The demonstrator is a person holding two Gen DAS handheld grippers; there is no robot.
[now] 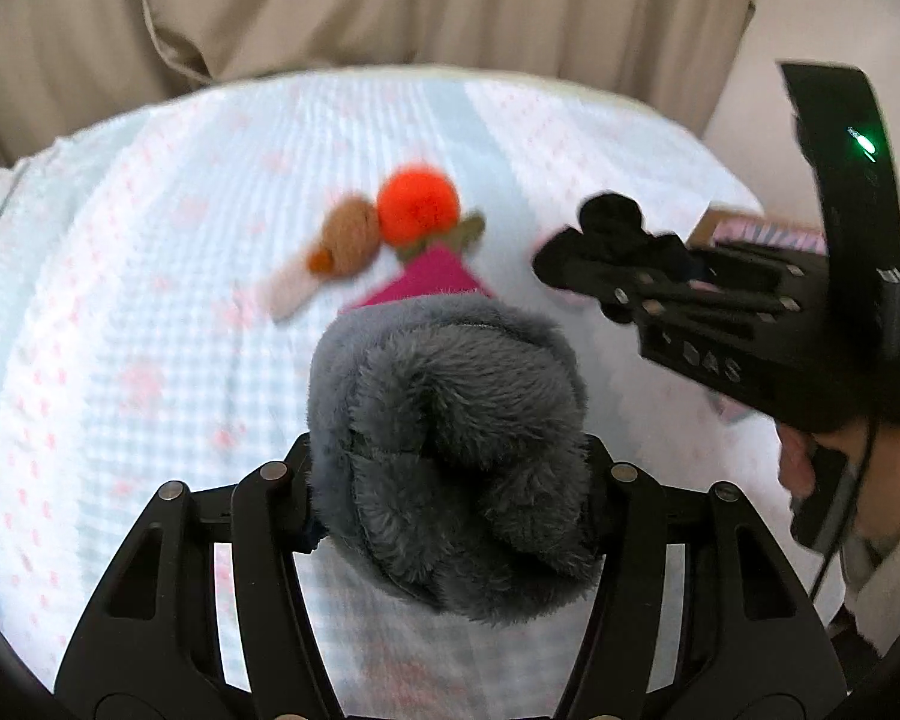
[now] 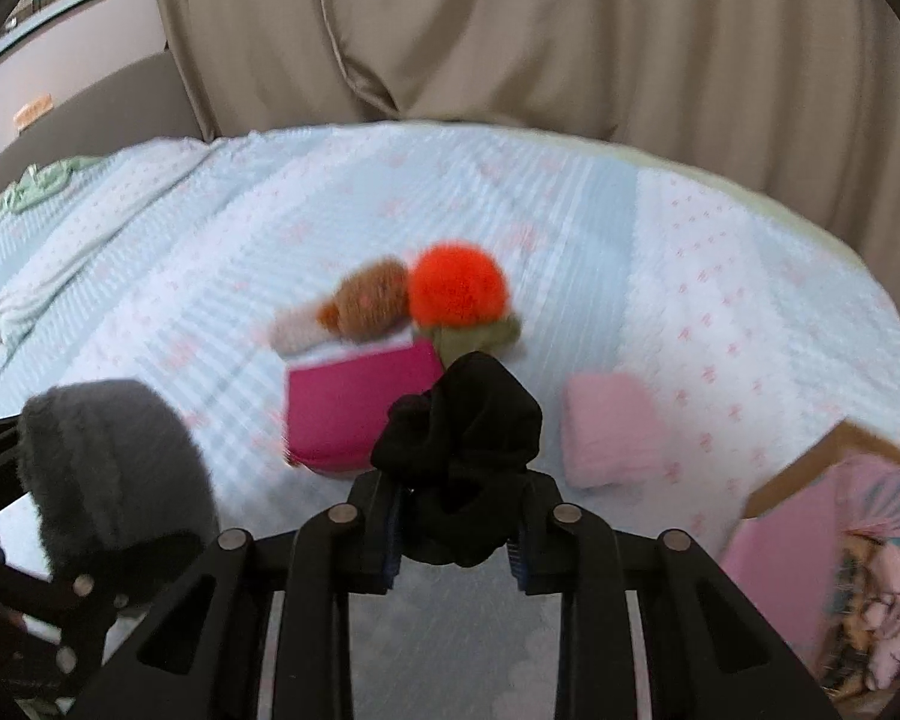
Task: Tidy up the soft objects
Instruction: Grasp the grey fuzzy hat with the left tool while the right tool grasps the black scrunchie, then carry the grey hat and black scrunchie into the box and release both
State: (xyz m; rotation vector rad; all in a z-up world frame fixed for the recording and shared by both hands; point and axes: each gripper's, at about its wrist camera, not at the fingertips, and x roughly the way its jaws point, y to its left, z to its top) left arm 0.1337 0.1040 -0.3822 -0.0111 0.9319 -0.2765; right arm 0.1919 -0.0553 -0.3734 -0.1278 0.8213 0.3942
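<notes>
In the left wrist view, the left gripper [image 1: 450, 474] is at the bottom centre of the frame and pinches a grey plush item [image 1: 444, 438] between its two fingers; the plush bulges out above and below the jaws. At the right of the same frame, the right gripper [image 1: 576, 276] is held by a hand [image 1: 810, 462] and has a black soft item [image 1: 612, 228] clamped at its tip.

In the right wrist view, the right gripper [image 2: 456, 534] is at the bottom centre, its jaws pressed close on the black soft item [image 2: 462, 420].

The other soft objects lie on the light blue bedcover [image 2: 720, 252]. An orange pompom [image 2: 456, 291] sits in the middle of the frame, touching a brown plush toy [image 2: 366, 300] on its left. A magenta folded cloth [image 2: 354, 408] lies just below them. A pink folded cloth [image 2: 612, 426] lies to the right, apart from them. A box [image 2: 834, 552] with pink contents is at the lower right edge.
</notes>
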